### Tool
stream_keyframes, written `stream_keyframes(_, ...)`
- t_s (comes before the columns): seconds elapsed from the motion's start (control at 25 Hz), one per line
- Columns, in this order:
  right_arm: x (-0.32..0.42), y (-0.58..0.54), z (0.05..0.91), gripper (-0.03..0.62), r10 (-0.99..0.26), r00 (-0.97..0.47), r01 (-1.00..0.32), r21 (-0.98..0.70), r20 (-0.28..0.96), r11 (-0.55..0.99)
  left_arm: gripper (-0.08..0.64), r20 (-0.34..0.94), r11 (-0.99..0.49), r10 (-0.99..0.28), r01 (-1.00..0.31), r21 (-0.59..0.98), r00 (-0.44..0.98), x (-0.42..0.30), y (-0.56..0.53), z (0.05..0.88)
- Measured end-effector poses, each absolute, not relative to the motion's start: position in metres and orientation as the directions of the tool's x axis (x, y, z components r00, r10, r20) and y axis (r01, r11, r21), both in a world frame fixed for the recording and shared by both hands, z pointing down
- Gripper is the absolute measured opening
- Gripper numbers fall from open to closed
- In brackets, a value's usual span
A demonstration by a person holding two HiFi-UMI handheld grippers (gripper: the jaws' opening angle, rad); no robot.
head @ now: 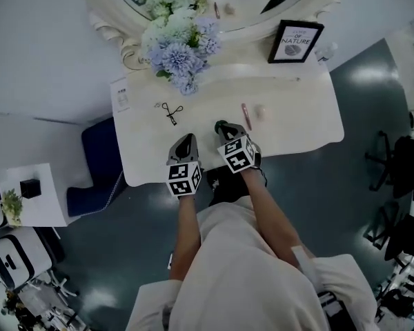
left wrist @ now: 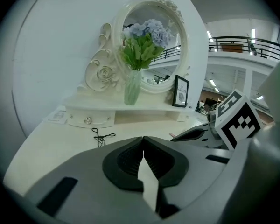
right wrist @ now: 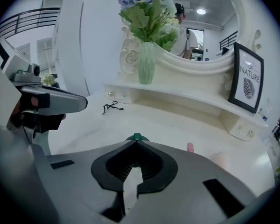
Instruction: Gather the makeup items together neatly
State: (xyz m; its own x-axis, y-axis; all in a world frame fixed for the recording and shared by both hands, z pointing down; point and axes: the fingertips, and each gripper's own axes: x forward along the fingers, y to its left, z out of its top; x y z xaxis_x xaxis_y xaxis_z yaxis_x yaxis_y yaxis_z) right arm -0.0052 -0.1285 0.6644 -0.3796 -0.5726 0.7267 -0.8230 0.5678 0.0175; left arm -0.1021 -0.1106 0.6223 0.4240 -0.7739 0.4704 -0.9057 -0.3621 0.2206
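The white worktop (head: 300,109) has a few makeup things on it, and they lie apart from each other. A black lash curler (head: 171,112) lies on the left part, near the blue flowers (head: 178,43). A thin pink stick (head: 245,116) lies on the right part, and a small pale pink round thing (head: 261,112) lies just beside it. The left hand-held gripper (head: 187,139) is over the front edge of the worktop, nearer the person than the lash curler. Its two jaws are pressed together and there is nothing between them. The right hand-held gripper (head: 223,125) is just beside the left one, and its tip is near the pink stick. Its jaws are pressed together too, and a small green thing (right wrist: 136,136) is nipped right at their tips. In the right gripper view the pink stick (right wrist: 190,147) and the pale pink thing (right wrist: 220,160) show just past the jaws on the right, and the lash curler (right wrist: 112,107) lies well off to the left. In the left gripper view the lash curler (left wrist: 101,136) lies on the worktop ahead of the jaws and a little to the left. A black picture frame (head: 295,41) stands at the back on the right, by the big round mirror (head: 121,36).
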Motion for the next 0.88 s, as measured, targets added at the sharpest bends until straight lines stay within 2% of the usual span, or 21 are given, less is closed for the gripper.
stream_keyframes(0.2, 0.025, -0.132, 0.668, 0.040, -0.603, -0.308, -0.879, 0.022, 0.736, 0.476, 0.015, 0.481, -0.412, -0.741, -0.883, 0.224, 0.468, -0.079, -0.110, 0.626)
stream_keyframes(0.48, 0.048, -0.145, 0.676, 0.040, -0.625, -0.220, -0.929, 0.034, 0.749, 0.368, 0.015, 0.507, -0.408, -0.727, -0.885, 0.224, 0.464, -0.077, -0.115, 0.635)
stream_keyframes(0.88, 0.053, -0.159, 0.693, 0.043, -0.593, -0.178, -0.947, 0.028, 0.785, 0.321, 0.015, 0.515, -0.384, -0.732, -0.895, 0.229, 0.446, -0.086, -0.133, 0.638)
